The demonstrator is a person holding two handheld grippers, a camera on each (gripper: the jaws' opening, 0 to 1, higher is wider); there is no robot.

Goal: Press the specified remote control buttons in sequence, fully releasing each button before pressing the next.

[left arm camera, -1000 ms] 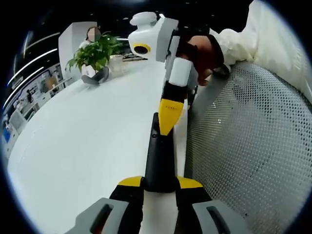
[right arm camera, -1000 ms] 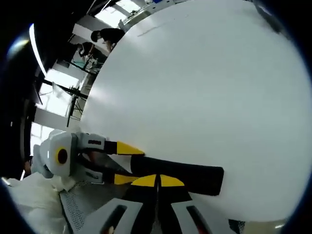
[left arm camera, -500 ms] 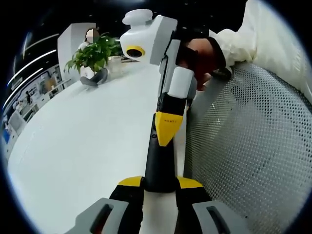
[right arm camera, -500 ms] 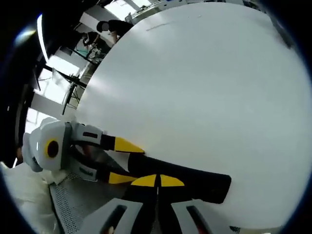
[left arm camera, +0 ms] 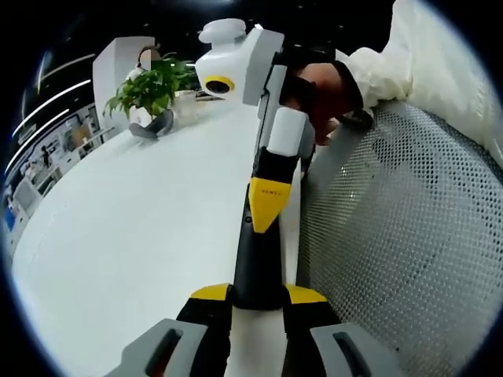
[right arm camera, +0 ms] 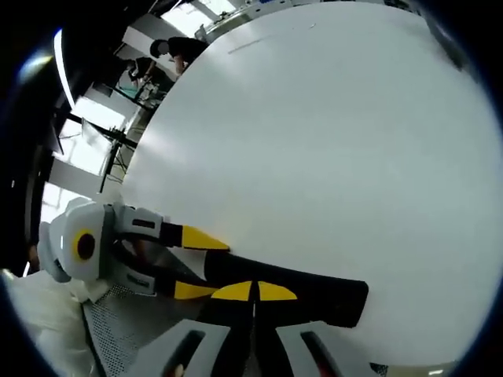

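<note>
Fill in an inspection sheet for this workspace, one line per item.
Surface: white table, mostly bare; mesh chair back beside its edge.
Job's things: black remote control lying along the table edge.
Clutter: potted plant at the far end.
Grippers: left gripper shut on the remote's near end; right gripper shut, its yellow tips down on the remote's top.
Cables: nothing seen.
Surroundings: dim office with ceiling lights, windows, people in the distance; a white sleeve.

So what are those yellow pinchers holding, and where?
The left tool clamps the black remote control at its near end. The right tool is closed, tip on the remote's top face, gripping nothing.
</note>
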